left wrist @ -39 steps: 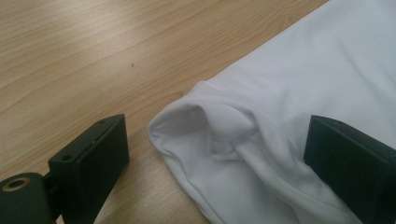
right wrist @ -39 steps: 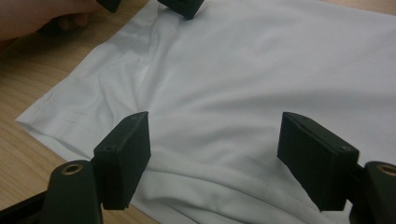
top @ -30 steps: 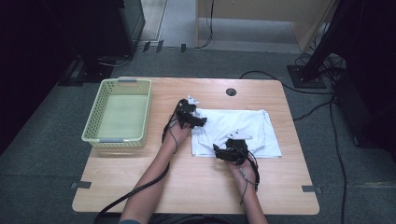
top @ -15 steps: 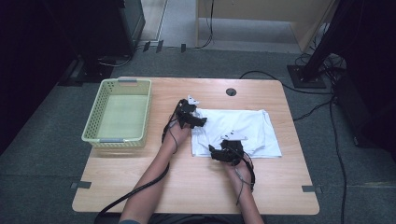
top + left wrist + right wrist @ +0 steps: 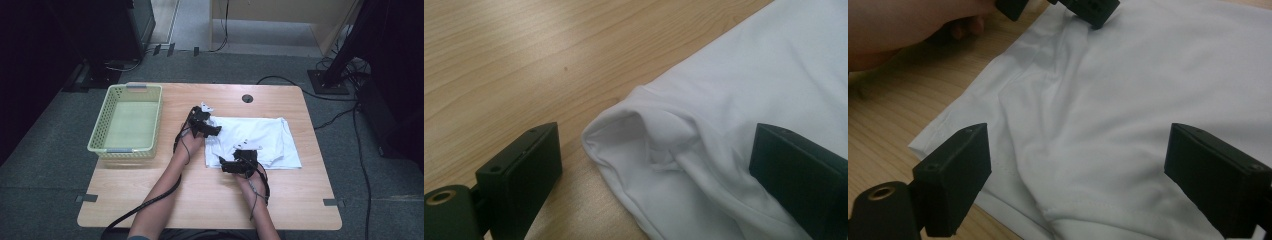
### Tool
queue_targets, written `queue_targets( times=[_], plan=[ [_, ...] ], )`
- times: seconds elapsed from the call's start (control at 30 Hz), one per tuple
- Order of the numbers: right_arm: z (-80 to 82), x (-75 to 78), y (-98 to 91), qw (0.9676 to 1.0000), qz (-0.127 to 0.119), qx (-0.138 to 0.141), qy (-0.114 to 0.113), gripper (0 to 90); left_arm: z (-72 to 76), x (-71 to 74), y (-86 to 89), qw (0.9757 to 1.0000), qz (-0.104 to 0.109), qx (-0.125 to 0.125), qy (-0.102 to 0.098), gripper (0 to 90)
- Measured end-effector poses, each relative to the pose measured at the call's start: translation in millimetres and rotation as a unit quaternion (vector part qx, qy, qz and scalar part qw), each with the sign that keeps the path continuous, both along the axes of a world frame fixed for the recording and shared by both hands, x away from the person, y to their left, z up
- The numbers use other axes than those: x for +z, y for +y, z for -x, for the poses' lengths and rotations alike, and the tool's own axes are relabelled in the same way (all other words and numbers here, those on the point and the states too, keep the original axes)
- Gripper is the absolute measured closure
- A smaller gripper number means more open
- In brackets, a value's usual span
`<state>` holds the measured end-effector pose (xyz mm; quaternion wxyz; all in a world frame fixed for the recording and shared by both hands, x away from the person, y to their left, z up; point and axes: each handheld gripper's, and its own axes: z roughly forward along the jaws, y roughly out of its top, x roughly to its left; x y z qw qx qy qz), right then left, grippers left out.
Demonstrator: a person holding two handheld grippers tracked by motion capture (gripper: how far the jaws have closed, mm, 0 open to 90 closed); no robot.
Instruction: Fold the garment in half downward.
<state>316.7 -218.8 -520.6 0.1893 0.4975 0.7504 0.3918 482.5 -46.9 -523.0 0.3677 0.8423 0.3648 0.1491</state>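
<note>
— White cotton, by the look of it: a folded white garment [image 5: 252, 142] lies flat on the wooden table [image 5: 150, 185], right of the middle. Its near left corner shows stitched hems and a few soft creases running up the cloth.

— And the far left corner?

— Bunched. In the left gripper view the fabric there rolls into a small puffed fold with a hollow in it, resting on the bare wood. The rest is smooth.

— Where does the left gripper [image 5: 212, 127] stand?

— At that far left corner. Its two black jaws are wide apart, one over the wood, the other over the cloth, with the puffed fold between them. The pads do not press on it; nothing is held.

— The right gripper [image 5: 225, 164]?

— At the near left part of the garment, pointing across it. Its jaws have just been opening and now stand wide. The left one sits at the hemmed edge, the right one above the cloth; creased fabric lies between them, loose and ungripped. In the right gripper view the other gripper's jaws appear at the top, at the far corner, with the person's left hand [image 5: 913, 25] beside them.

— Anything else on the table?

— A pale green basket [image 5: 127, 122] well to the left, apart from the garment.
</note>
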Motion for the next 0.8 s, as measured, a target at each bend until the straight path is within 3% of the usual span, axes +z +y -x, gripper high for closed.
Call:
queue_targets(
  times=[0.3, 0.8],
  plan=[
    [-0.3, 0.6, 10.2, 0.9997, 0.007, 0.024, -0.007, 5.0, 0.1, -0.1, -0.1, 1.0, 0.001, 0.001, 0.0, 7.0],
    [-2.8, 0.7, 23.3, 0.9996, 0.005, 0.028, -0.001, 4.9, 0.3, -0.1, -0.1, 1.0, 0.0, 0.001, 0.0, 7.0]
  ],
)
